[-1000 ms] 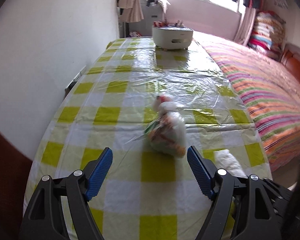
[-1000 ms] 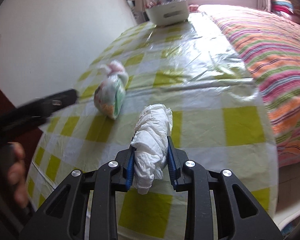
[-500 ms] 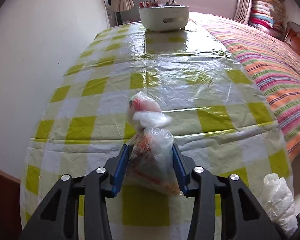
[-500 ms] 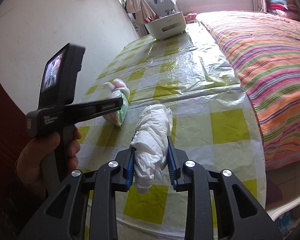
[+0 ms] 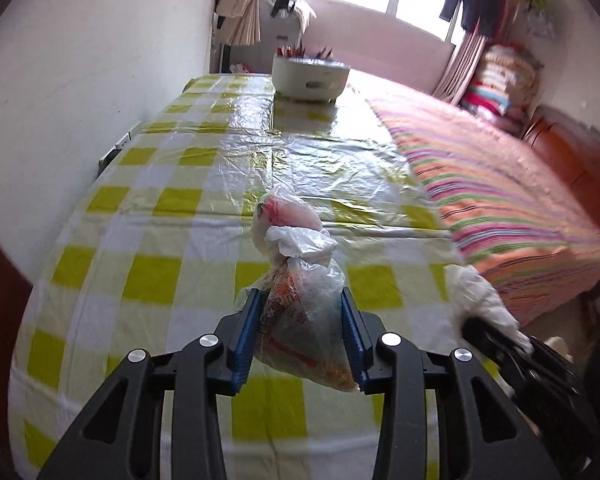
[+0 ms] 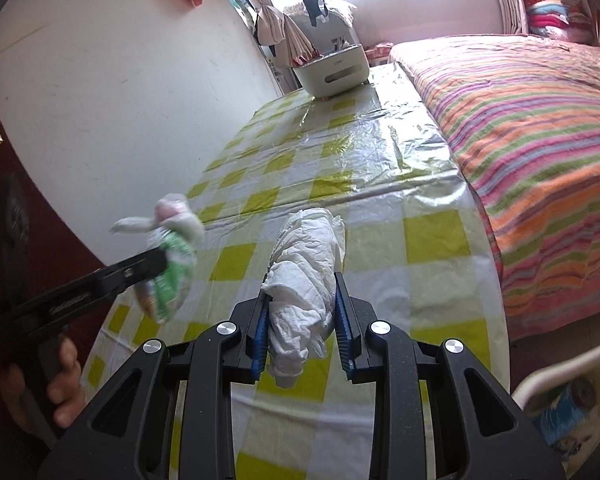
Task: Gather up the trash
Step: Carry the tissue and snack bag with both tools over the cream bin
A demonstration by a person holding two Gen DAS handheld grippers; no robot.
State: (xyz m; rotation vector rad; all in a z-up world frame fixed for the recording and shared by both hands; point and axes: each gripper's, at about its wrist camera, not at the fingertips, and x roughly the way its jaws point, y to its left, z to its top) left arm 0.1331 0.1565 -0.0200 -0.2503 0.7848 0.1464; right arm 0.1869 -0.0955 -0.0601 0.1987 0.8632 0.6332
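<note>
Left claw (image 5: 300,320) pinches one knotted plastic bag (image 5: 300,300); right claw (image 6: 300,312) clamps one tissue wad (image 6: 304,280).

Tablecloth (image 5: 159,272): yellow-and-white check under clear plastic, spread below and ahead of the tool.
Bed (image 6: 540,168): striped cover, to its right.
White tub (image 5: 310,80): far ahead, at table's end.

Both wrist views look obliquely down along the checked table (image 5: 147,240) toward the white bin (image 5: 310,78), close above the table's near end; both share table, bin, bed (image 6: 532,152).
</note>
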